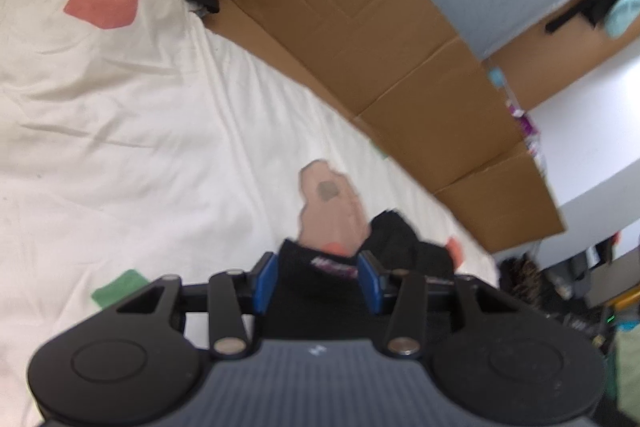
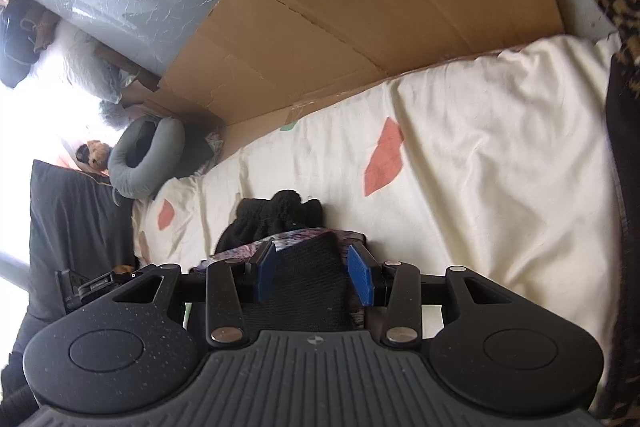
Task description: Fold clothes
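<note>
- Right wrist view: the black garment point(image 2: 276, 219) lies bunched on the cream bed cover point(image 2: 500, 155), partly between your right gripper point(image 2: 316, 273) fingers.
- Its jaws stand partly apart around the cloth; a real pinch I cannot tell.
- Your left gripper point(image 1: 318, 281) is the same, gaping around black cloth.
- Hold both edges level and keep the cloth smooth.

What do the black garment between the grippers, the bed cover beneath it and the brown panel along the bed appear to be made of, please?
Black garment: soft matte knit, judging by its ribbed, bunched texture.
Bed cover: cream woven cloth, probably cotton; matte and creased, with coloured patches.
Brown panel: corrugated cardboard, dull, with fold lines and flap seams.
</note>
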Available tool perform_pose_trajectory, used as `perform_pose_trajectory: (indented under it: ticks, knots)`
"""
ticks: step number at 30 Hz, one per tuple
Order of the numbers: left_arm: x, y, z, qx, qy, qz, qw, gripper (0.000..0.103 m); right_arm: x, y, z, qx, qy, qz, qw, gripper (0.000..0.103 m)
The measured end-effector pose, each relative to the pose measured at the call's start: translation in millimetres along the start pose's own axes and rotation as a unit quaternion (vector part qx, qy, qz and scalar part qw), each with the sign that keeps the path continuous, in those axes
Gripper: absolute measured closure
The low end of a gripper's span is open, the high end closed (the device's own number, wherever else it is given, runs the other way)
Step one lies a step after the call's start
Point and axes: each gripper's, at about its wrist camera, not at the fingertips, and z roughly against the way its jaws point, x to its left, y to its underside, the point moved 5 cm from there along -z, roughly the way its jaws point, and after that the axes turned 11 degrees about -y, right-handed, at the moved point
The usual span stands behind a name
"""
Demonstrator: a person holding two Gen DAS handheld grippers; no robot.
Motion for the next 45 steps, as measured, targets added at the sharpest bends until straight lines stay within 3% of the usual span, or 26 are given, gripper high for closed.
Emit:
perform_pose_trajectory:
  ticks: [7, 14, 19, 21, 23, 24, 25, 32, 40, 43, 45]
  knots:
    - [0, 8, -18, 0.007, -0.045, -0.069, 0.9966, 0.058, -2, 8, -14, 0.017, 0.027, 0.031, 0.999, 0.056]
    - [-11, 12, -39, 0.015, -0.046, -0.108, 0.9930, 0.058, 9, 9, -40, 0.042, 0.048, 0.092, 0.994, 0.056]
    - [-17, 12, -45, 0.011, -0.041, -0.120, 0.9919, 0.078, 12, 8, -48, 0.047, 0.058, 0.115, 0.991, 0.058]
    - [-18, 11, -46, 0.007, -0.039, -0.121, 0.9919, 0.089, 12, 8, -50, 0.050, 0.057, 0.115, 0.990, 0.062]
    - [-17, 10, -45, 0.003, -0.038, -0.124, 0.9916, 0.096, 12, 8, -51, 0.054, 0.055, 0.115, 0.990, 0.083]
    - [-17, 10, -44, 0.001, -0.037, -0.125, 0.9914, 0.098, 12, 8, -52, 0.054, 0.055, 0.116, 0.990, 0.087]
    - [-16, 9, -43, 0.000, -0.036, -0.127, 0.9913, 0.100, 12, 8, -52, 0.054, 0.055, 0.118, 0.990, 0.097]
    - [-13, 4, -35, -0.030, -0.031, -0.121, 0.9918, 0.101, 17, 2, -45, 0.031, 0.052, 0.122, 0.991, 0.101]
    - [-13, 5, -50, -0.018, -0.041, -0.123, 0.9914, 0.101, -2, 1, -57, 0.027, 0.074, 0.097, 0.992, 0.102]
    - [-13, 7, -54, -0.009, -0.046, -0.130, 0.9905, 0.097, -9, 4, -66, 0.037, 0.082, 0.081, 0.993, 0.100]
    - [-13, 8, -55, -0.007, -0.048, -0.136, 0.9895, 0.087, -11, 6, -67, 0.039, 0.084, 0.075, 0.993, 0.098]
